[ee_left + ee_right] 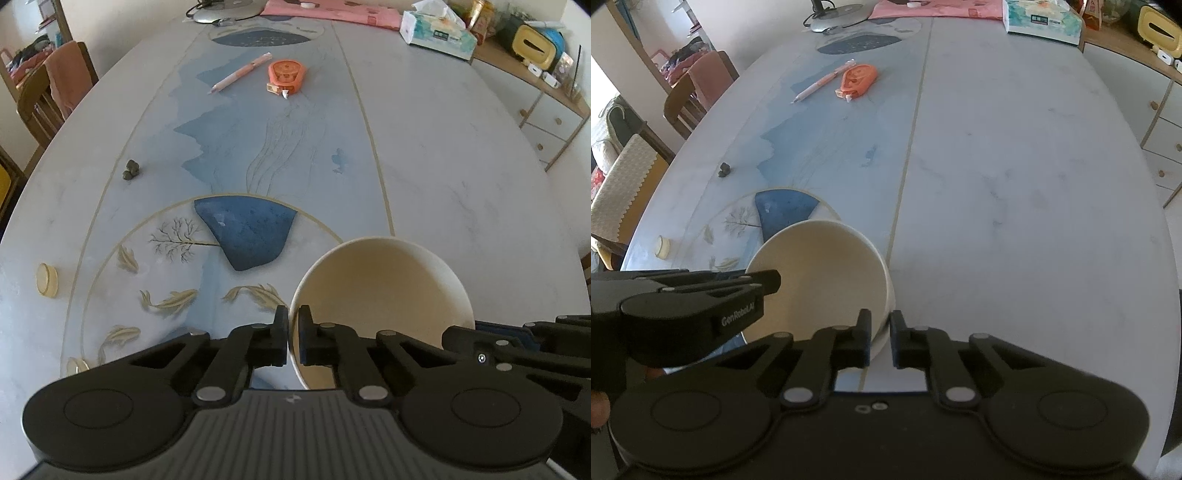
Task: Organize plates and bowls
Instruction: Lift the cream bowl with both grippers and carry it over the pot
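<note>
A cream paper bowl (384,288) stands near the front edge of the painted table (443,155). My left gripper (293,338) is shut on the bowl's left rim, one pad outside the wall and one inside. In the right wrist view the same bowl (820,280) shows its right rim pinched by my right gripper (880,339), also with one pad on each side of the wall. The left gripper's black body (701,295) reaches in from the left there, and the right gripper's body (517,343) shows at the right edge of the left wrist view. No plates are in view.
Mid-table lie a pink pen (240,73) and an orange correction-tape case (286,75). A tissue box (436,35) and pink cloth (332,11) sit at the far end. Small caps (47,279) and a dark lump (132,170) lie left. Chairs (48,92) stand left, a drawer cabinet (554,125) right.
</note>
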Demonstrator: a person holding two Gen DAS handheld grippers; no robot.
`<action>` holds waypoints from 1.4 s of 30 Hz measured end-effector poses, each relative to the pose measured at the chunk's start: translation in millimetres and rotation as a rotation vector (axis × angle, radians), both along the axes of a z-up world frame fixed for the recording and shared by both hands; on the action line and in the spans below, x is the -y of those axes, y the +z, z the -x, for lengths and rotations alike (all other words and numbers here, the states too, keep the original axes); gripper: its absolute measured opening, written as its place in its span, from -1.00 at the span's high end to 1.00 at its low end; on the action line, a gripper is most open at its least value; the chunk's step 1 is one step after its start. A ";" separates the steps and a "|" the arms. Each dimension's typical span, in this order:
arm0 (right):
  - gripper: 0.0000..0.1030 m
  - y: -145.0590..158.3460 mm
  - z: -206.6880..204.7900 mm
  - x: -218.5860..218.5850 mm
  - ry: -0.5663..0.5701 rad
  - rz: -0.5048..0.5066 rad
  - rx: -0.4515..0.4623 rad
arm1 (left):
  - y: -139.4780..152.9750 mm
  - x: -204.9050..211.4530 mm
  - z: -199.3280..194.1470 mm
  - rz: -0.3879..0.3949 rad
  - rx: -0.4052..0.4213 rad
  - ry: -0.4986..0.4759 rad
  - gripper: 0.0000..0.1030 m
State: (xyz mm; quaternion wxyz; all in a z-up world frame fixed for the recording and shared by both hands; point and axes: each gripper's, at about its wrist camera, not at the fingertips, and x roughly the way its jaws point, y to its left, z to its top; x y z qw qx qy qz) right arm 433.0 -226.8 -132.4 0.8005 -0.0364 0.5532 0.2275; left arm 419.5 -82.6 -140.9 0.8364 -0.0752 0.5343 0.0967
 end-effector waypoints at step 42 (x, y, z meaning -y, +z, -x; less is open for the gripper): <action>0.83 115.4 207.0 70.9 -0.226 -0.003 0.092 | 115.1 77.8 187.0 0.024 0.077 -0.321 0.92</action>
